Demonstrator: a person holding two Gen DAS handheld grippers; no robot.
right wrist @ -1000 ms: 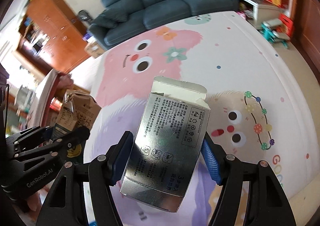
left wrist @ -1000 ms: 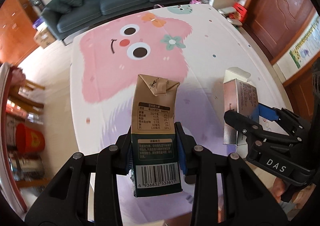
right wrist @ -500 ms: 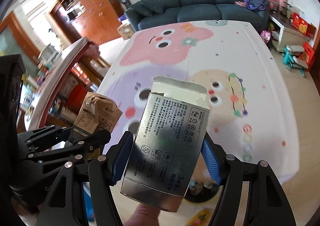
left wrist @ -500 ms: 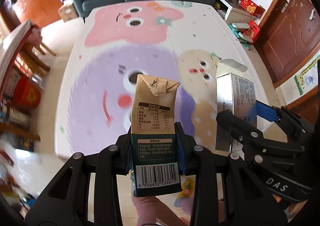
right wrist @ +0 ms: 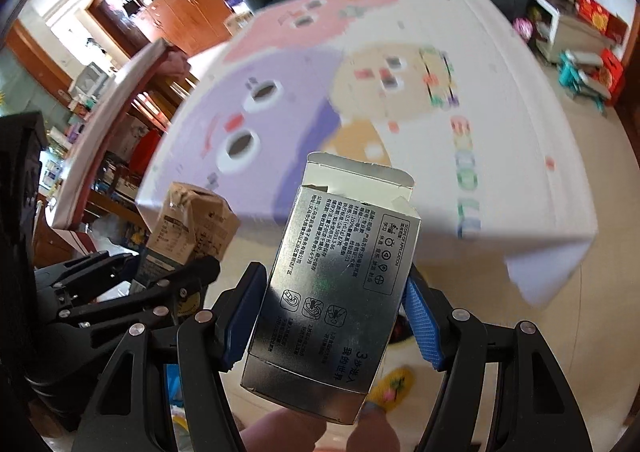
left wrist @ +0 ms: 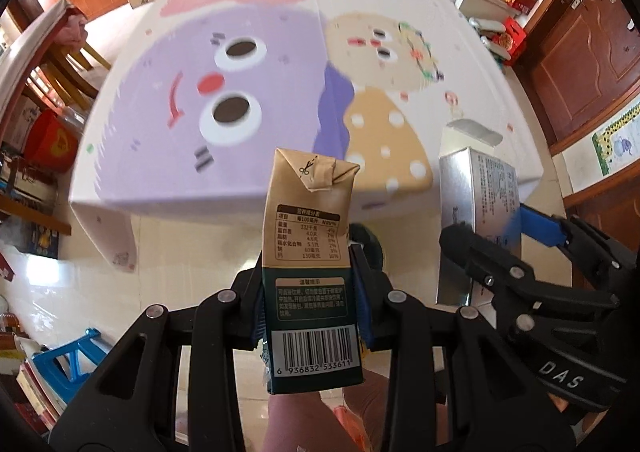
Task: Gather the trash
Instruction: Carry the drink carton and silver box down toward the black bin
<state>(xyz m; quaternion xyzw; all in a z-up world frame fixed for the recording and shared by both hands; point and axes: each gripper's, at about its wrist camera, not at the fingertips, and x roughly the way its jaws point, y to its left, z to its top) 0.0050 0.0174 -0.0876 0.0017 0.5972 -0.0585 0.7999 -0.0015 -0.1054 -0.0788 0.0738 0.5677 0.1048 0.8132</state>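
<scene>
In the left wrist view, your left gripper (left wrist: pixel 310 308) is clamped on the tan-and-dark-green paper drink carton (left wrist: pixel 310 264), held upright off the near edge of the cartoon-printed tabletop (left wrist: pixel 280 92); keep it level and squeeze steadily as you carry it toward wherever the bin is, which I cannot see. In the right wrist view, your right gripper (right wrist: pixel 334 316) is clamped on the silver rectangular cardboard box (right wrist: pixel 340 284), also just off that edge with its top flap open; the background is blurred.
</scene>
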